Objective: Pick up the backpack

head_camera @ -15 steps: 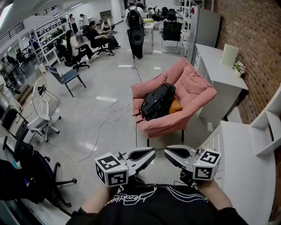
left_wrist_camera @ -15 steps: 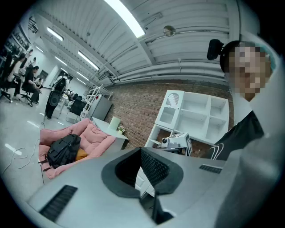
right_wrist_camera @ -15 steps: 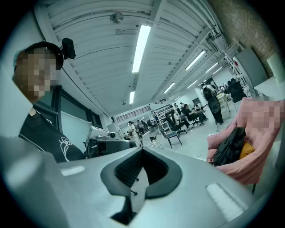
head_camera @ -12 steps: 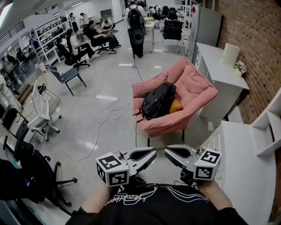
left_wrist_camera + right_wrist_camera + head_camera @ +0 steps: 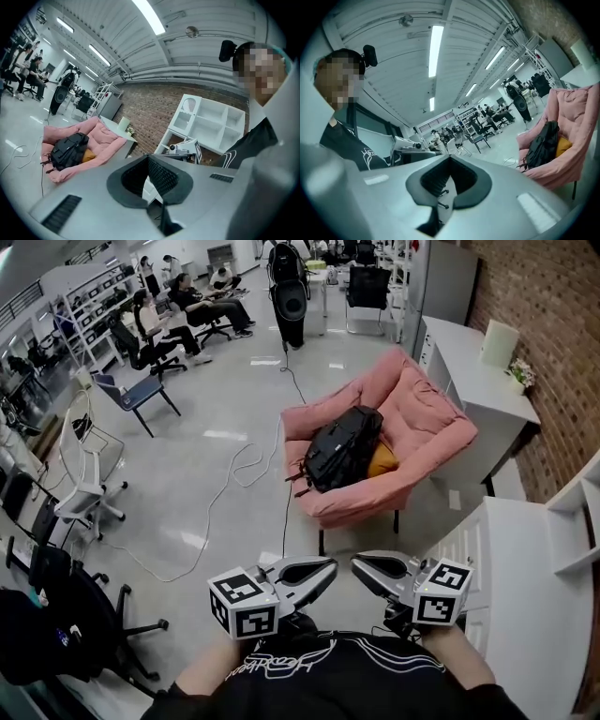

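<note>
Office floor, seen from above: a person holds the left gripper (image 5: 328,566) and the right gripper (image 5: 358,564) side by side just in front of a black shirt (image 5: 328,679). The forearms are drawn in close to the body. The two tools lie roughly level, with their tips angled inward toward each other, near but not touching. Each marker cube (image 5: 244,604) sits at the outer end, over the hand that carries it. In both gripper views the jaws are clenched together with nothing between them. The black backpack (image 5: 344,448) lies on the seat of a pink armchair (image 5: 427,423), resting against an orange cushion (image 5: 382,461). It is well apart from both grippers, across a stretch of grey floor (image 5: 187,493). Neither tool touches it.
</note>
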